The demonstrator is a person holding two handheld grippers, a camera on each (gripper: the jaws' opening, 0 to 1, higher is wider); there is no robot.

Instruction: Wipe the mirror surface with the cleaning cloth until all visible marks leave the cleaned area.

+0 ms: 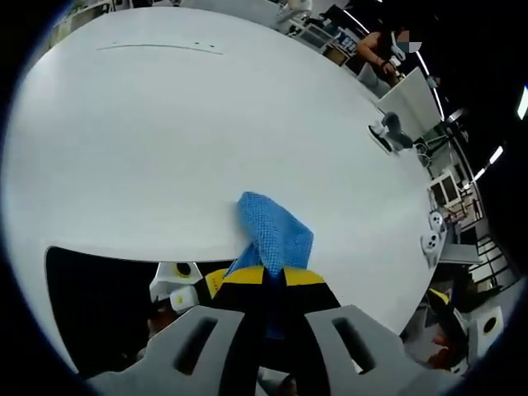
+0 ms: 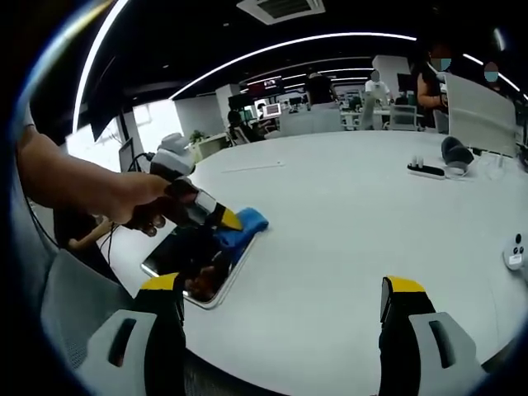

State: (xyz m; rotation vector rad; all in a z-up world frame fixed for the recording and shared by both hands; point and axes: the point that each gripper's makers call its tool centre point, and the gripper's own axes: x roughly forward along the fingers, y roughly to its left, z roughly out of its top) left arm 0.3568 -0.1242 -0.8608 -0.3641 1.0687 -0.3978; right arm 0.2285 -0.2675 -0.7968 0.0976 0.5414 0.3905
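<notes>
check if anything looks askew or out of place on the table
The mirror lies flat with its near corner poking past the white table edge, so it could tip. The blue cleaning cloth, clamped in the left gripper, rests on its far end.

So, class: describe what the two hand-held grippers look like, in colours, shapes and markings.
The left gripper has pale grey moulded jaws with slot-shaped cut-outs, black inner faces and yellow-capped tips. The right gripper matches: grey bodies with slots, black fingers, yellow bands at the tips. Seen from the right gripper view, the left gripper carries a white-and-grey rounded housing, and the hand gripping it is bare, no sleeve visible.
</notes>
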